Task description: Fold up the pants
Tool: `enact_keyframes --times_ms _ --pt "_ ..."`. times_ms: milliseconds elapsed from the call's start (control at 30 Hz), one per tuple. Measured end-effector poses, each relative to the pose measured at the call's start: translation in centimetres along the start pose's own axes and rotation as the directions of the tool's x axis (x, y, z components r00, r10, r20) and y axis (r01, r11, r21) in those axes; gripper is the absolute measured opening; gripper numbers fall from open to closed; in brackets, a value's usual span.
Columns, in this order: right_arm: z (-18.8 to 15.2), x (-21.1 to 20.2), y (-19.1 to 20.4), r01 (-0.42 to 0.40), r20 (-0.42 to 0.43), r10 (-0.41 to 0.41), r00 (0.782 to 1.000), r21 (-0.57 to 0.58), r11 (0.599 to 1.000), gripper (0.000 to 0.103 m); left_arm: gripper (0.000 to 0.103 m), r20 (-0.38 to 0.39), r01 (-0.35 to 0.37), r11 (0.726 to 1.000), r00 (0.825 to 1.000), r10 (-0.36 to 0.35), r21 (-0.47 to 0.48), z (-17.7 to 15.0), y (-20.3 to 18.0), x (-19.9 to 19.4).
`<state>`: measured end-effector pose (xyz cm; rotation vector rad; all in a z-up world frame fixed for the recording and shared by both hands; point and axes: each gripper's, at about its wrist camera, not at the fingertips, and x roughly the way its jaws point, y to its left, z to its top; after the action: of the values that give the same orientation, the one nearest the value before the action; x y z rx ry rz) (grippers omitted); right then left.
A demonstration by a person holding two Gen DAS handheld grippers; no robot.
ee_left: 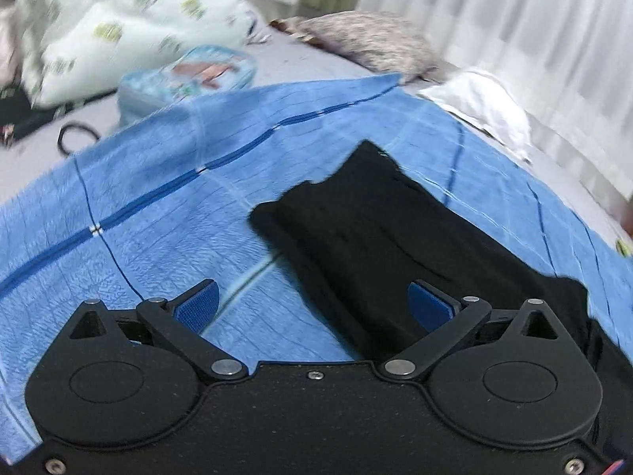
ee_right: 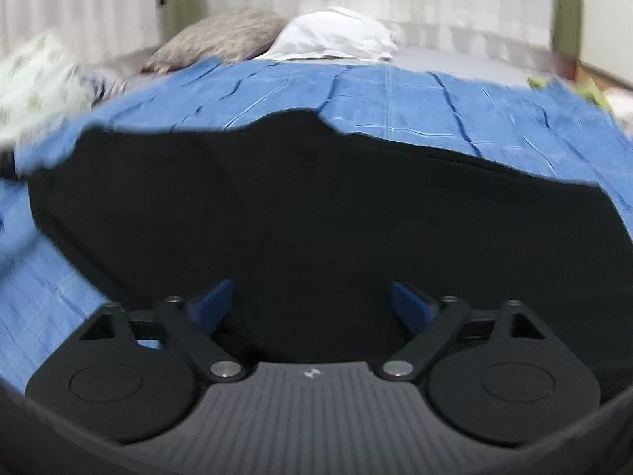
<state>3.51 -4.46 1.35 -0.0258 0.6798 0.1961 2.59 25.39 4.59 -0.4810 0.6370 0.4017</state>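
Our black pants (ee_left: 379,233) lie flat on the blue sheet (ee_left: 158,206) spread over the bed, laid out so a fold can be taken along their length. We hold the left gripper (ee_left: 314,303) spread wide and empty above their near edge, one pad over bare sheet. The right gripper (ee_right: 312,303) (also wide apart, gripping nothing) hovers over the dark cloth, ready to pinch.

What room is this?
Probably a bedroom: black pants lie on a blue sheet spread over a bed, with pillows at its far end and white curtains behind.
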Motion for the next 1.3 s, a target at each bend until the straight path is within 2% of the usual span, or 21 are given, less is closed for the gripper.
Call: enact_keyframes --times_ms 67,167,567,700,800,900,1067,1100,1133,1167,1233,1300 --pt "0.0 0.1 0.9 0.021 -0.013 -0.022 1.0 -0.052 0.998 0.101 0.102 -0.006 0.0 0.999 1.0 0.0 -0.04 0.4 0.9 1.0" --pt "-0.1 0.2 0.2 -0.003 -0.017 0.003 1.0 -0.017 1.0 0.102 0.103 -0.006 -0.008 0.998 1.0 0.008 -0.063 0.9 1.1 2.5" --pt "0.0 0.1 0.2 -0.007 -0.001 0.007 1.0 -0.02 1.0 0.103 0.103 0.022 -0.094 0.995 0.995 0.093 0.032 1.1 -1.0 5.2" --pt "0.4 -1.9 -1.6 -0.066 0.019 0.065 0.998 0.08 0.995 0.103 0.103 0.034 -0.126 0.99 0.992 0.124 0.069 1.0 -1.8 6.0" --pt "0.3 -4.1 -3.7 -0.091 0.06 0.083 0.995 0.147 0.985 0.103 0.103 0.051 -0.122 0.992 0.991 0.121 0.031 1.1 -1.8 6.3" --pt "0.1 -6.3 -5.6 -0.055 0.103 0.039 0.994 0.153 0.987 0.103 0.103 0.073 -0.116 0.993 0.99 0.117 -0.011 1.1 -1.6 6.6" --pt "-0.6 -8.8 -8.6 0.017 0.155 -0.049 0.987 0.198 0.98 0.103 0.101 0.062 -0.097 0.995 0.993 0.097 -0.008 1.3 -1.7 6.5" --pt "-0.9 -9.0 -9.2 0.022 0.156 -0.056 0.986 0.215 0.976 0.103 0.091 0.064 -0.085 0.996 0.994 0.086 -0.014 1.3 -1.6 6.3" --pt "-1.2 -9.2 -9.7 0.024 0.155 -0.061 0.986 0.23 0.973 0.103 0.069 0.074 -0.068 0.997 0.995 0.07 -0.027 1.2 -1.5 5.9" --pt "-1.6 -9.3 -10.1 0.027 0.15 -0.065 0.987 0.243 0.97 0.103 0.056 0.079 -0.037 0.998 0.996 0.041 -0.05 1.1 -1.3 5.6" --pt "-2.0 -9.5 -10.7 0.033 0.14 -0.071 0.988 0.252 0.967 0.103 0.029 0.077 0.017 0.988 0.997 -0.005 -0.154 1.1 -0.4 5.1" --pt "-2.4 -9.7 -11.2 0.045 0.138 -0.082 0.987 0.249 0.967 0.103 0.022 0.078 0.055 0.967 0.996 -0.036 -0.25 1.3 0.5 4.7"
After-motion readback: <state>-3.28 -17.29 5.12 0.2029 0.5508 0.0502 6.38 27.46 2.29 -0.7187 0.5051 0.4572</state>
